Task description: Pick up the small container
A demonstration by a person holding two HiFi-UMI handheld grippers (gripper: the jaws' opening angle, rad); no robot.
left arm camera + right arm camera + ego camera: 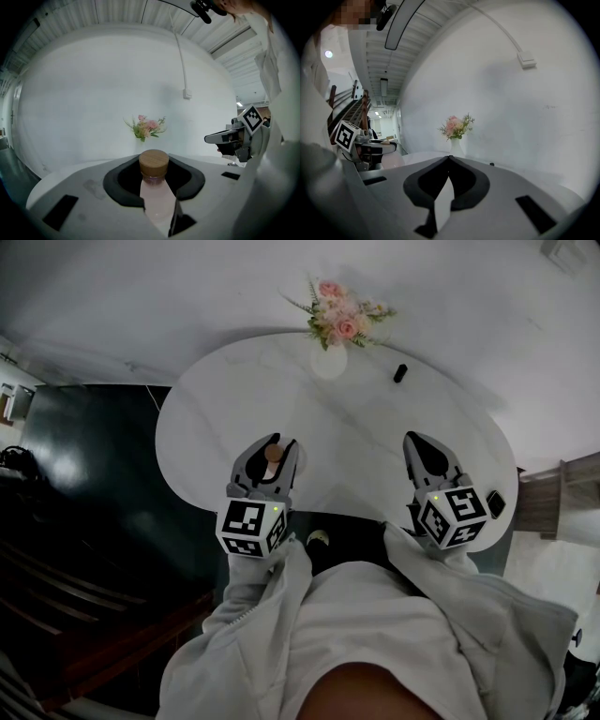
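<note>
Small container (pixel 154 180): pale pink body, round wooden cap. It sits in the cupped hollow of the left gripper (pixel 277 448), which pinches the body from both sides. Cap rises clear above the jaw line. Long axis reads as upright, crossing the jaws rather than lying along them.

Head view: the cap shows as a tan disc between the left jaws, over the near edge of the white desk (pixel 366 427). No view shows whether the base rests on the desk or hangs free.

Judgement: the grip is made. What remains is a straight lift along the container's own axis, kept level.

Right gripper (pixel 417 442): pressed together, tips meeting, nothing between. It is well apart to the right, so the left one has the job.

Beyond: vase of flowers (pixel 336 329) at the far edge, and a small dark object (pixel 399 373) near it.
</note>
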